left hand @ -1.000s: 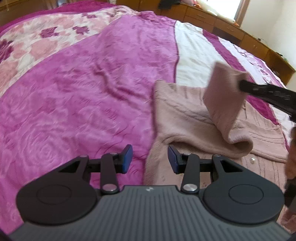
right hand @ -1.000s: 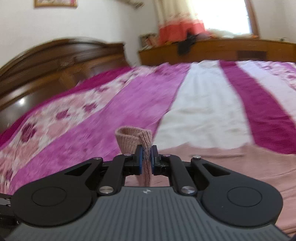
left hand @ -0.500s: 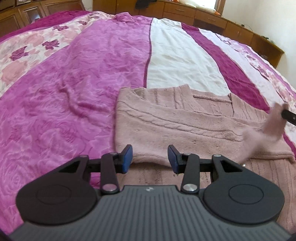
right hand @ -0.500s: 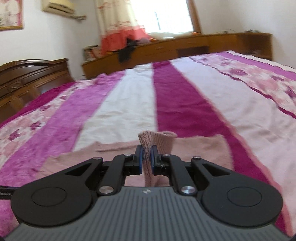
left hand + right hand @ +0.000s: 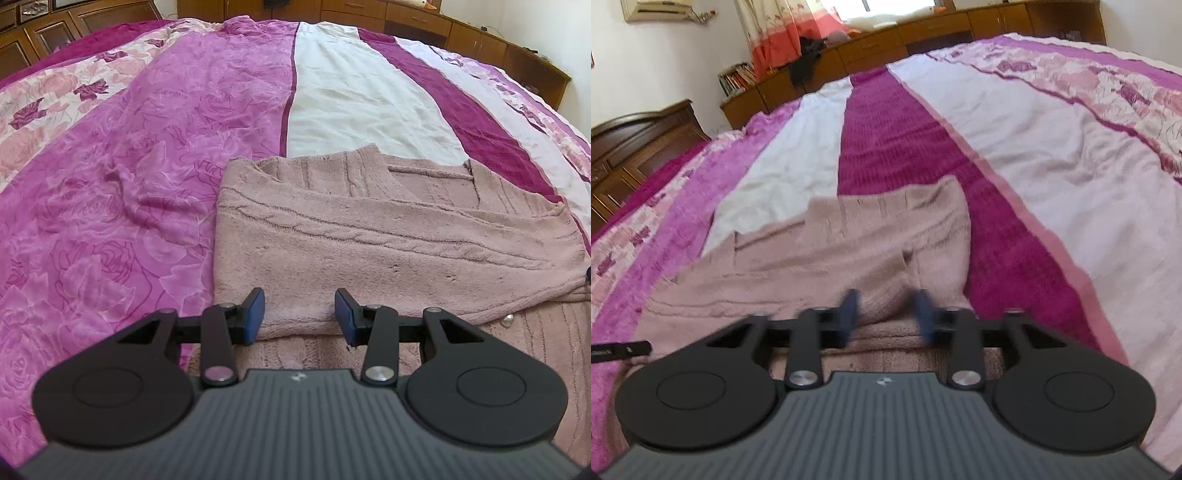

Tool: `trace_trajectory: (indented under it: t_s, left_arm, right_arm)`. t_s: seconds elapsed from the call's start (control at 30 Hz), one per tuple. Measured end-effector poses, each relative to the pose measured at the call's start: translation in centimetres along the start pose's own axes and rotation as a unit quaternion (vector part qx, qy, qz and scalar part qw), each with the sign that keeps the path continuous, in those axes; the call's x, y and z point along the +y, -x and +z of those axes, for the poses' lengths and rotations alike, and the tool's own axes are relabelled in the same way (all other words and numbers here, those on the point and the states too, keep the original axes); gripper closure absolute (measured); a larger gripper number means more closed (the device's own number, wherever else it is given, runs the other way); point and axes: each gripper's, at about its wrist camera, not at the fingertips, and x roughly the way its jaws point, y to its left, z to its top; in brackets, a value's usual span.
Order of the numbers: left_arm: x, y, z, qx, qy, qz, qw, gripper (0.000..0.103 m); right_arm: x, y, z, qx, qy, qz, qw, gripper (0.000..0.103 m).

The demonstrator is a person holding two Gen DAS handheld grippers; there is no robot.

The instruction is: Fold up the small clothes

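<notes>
The left gripper is held low with its jaws spread and empty, just over the near edge of the sleeve laid across the pink knitted cardigan, presumably to steady it. The right gripper, blurred, is also parted around nothing above the cuff. Beyond, the cardigan rests flat on the striped bedspread.

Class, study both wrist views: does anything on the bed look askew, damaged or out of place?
Nothing is damaged. The pink cardigan has one sleeve folded across it, slightly slanted. The bedspread is rumpled beside it.
</notes>
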Motion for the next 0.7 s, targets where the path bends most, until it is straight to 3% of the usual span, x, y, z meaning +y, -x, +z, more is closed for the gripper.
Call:
trace_trajectory:
  t_s: [0.07,0.17,0.37,0.4,0.43,0.47,0.63,0.7]
  left_arm:
    - [-0.1,0.0,0.0,0.0,-0.002,0.002,1.0,0.059]
    - [-0.2,-0.1,0.1,0.0,0.0,0.003,1.0,0.059]
    - [-0.3,0.0,0.1,-0.003,0.006,0.001,1.0,0.059]
    - [-0.3,0.0,0.1,-0.004,0.006,0.0,1.0,0.059]
    - [-0.3,0.0,0.1,-0.006,0.007,-0.002,1.0,0.059]
    - [-0.3,0.0,0.1,-0.009,0.007,-0.006,0.9999,0.059]
    - [-0.4,-0.7,0.1,-0.011,0.004,-0.008,0.9999,0.059]
    - [-0.5,-1.2,0.0,-0.011,-0.001,-0.002,0.9999,0.059]
  right_arm:
    - [0.4,0.7,0.5,-0.013,0.008,0.002,1.0,0.04]
    - [0.9,0.3,1.6,-0.017,0.024,-0.008,1.0,0.04]
    - [0.7,-3.0,2.4,0.02,0.03,-0.01,0.999,0.042]
    - [0.8,-3.4,2.4,0.022,0.033,-0.008,0.999,0.044]
    - [0.9,-3.7,2.5,0.025,0.04,-0.007,0.999,0.063]
    - [1.0,-4.0,2.5,0.027,0.046,-0.011,0.999,0.088]
    - [1.4,-3.1,3.2,-0.016,0.064,-0.032,0.997,0.09]
    - [0.9,-3.8,3.3,-0.002,0.058,-0.038,0.998,0.09]
